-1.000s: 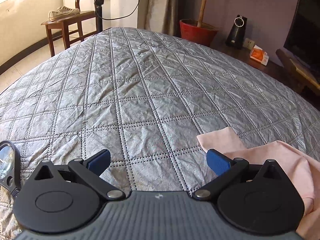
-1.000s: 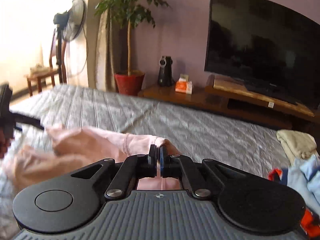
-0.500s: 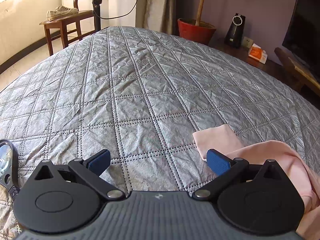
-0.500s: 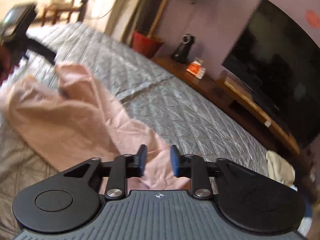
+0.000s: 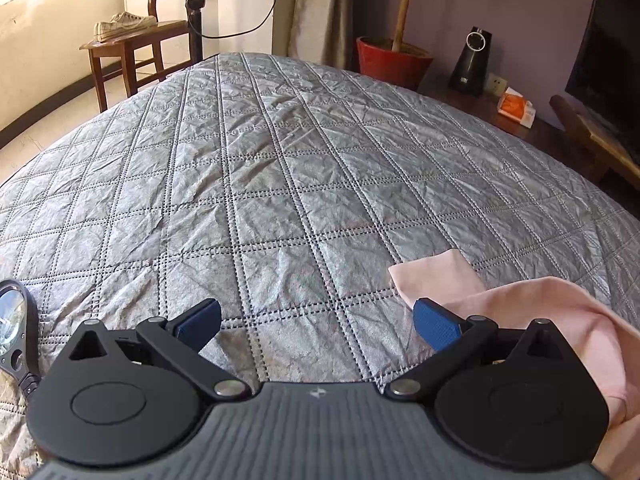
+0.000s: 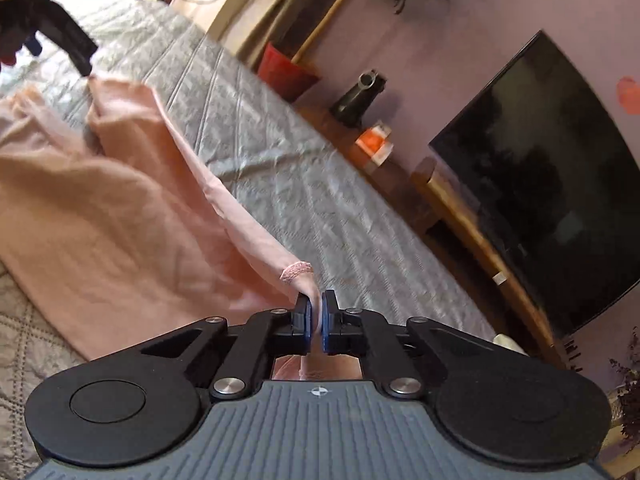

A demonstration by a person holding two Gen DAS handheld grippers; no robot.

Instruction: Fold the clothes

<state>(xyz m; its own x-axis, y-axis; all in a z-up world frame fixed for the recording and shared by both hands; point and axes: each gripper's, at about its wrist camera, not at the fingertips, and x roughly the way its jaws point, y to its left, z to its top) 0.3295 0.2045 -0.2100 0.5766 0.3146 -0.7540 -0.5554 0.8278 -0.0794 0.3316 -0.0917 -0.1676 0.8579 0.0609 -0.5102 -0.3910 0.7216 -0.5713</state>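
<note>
**Pink top stretched out on the bed, one claw on it, one waiting**

The right claw [image 6: 316,316] is pinched tight on the edge of the pink garment [image 6: 120,208], just below a small lace-trimmed cuff [image 6: 296,270]. From there the cloth runs away across the grey quilted bed [image 5: 280,184] in a long, loose band toward the left claw [image 5: 316,324], which stands wide apart with nothing between its blue pads; a corner of the garment [image 5: 436,276] lies just beside its right pad.

It looks thin, light and very limp, sagging and creasing wherever it is unsupported, so a single grip will only drag it into a rope. I'd judge the free claw should take that near corner or the hem beside it, on a doubled edge and not a single layer, so the two holds can pull the cloth flat before any fold
</note>
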